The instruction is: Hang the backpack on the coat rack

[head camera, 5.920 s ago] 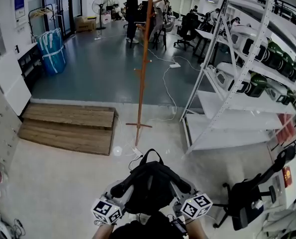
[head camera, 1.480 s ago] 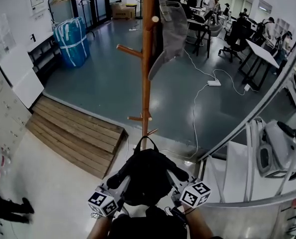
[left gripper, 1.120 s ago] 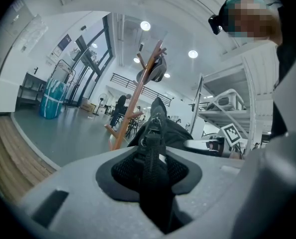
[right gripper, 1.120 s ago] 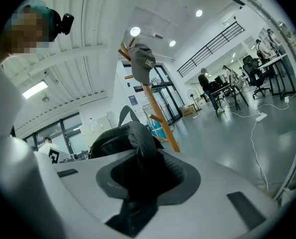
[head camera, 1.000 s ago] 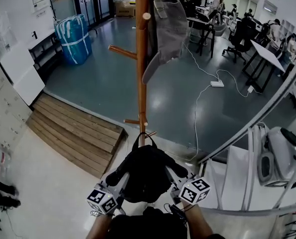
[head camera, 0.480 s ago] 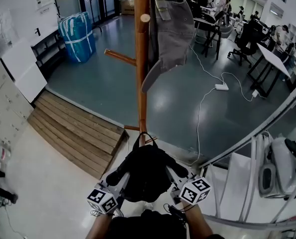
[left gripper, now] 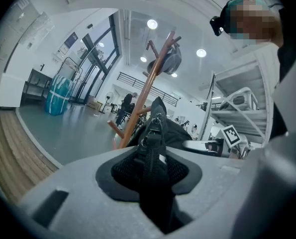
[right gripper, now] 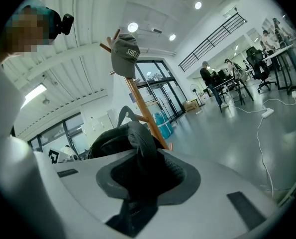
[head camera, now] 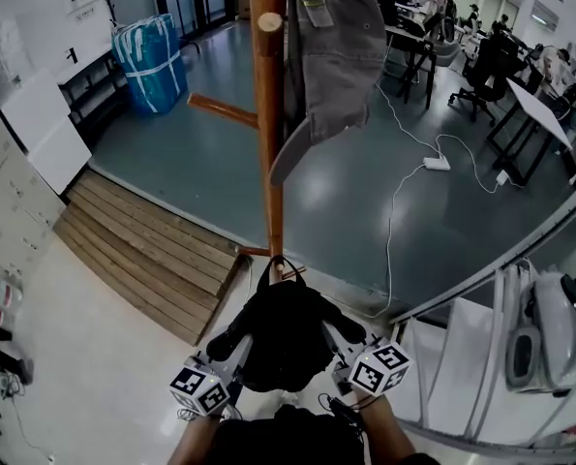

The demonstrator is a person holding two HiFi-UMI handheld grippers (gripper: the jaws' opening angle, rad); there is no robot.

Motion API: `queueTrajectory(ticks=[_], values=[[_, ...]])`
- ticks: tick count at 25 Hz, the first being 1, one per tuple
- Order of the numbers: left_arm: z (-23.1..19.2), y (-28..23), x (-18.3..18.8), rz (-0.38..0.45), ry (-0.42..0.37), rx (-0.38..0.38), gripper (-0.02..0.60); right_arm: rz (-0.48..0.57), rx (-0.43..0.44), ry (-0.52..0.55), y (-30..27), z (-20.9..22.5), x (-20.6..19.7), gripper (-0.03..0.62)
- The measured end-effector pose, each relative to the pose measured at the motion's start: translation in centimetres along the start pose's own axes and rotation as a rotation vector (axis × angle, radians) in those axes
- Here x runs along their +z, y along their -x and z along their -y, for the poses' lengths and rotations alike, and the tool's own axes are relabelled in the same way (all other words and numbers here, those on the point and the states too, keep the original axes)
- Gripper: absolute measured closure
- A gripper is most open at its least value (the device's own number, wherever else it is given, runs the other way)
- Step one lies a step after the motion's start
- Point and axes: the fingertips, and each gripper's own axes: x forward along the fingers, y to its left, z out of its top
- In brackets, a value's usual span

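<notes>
Left gripper (head camera: 231, 343) and right gripper (head camera: 349, 338) each clenched on a strap (left gripper: 148, 156). The backpack (head camera: 286, 332) hung between them, near side of the coat rack (head camera: 266, 134). Step needed: raise level, drop top loop (head camera: 279, 263) over the free left peg (head camera: 225, 111), clear of the cap (head camera: 334, 56).

The coat rack (head camera: 267, 143) at upper centre is smooth, varnished wood, and the cap (head camera: 341, 46) on it is grey cloth. The backpack (head camera: 286, 342) is matt black fabric. The grey-blue floor (head camera: 365, 211) looks glossy.
</notes>
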Motion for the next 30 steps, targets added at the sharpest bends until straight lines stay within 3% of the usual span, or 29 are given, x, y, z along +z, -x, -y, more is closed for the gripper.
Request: queueTrajectory(ticks=[30], values=[[-3.7,-3.9,-0.7,-0.022,0.066,0.014,0.465,-0.051,0.001,-0.039,-4.1,3.3,-0.4,0.505]])
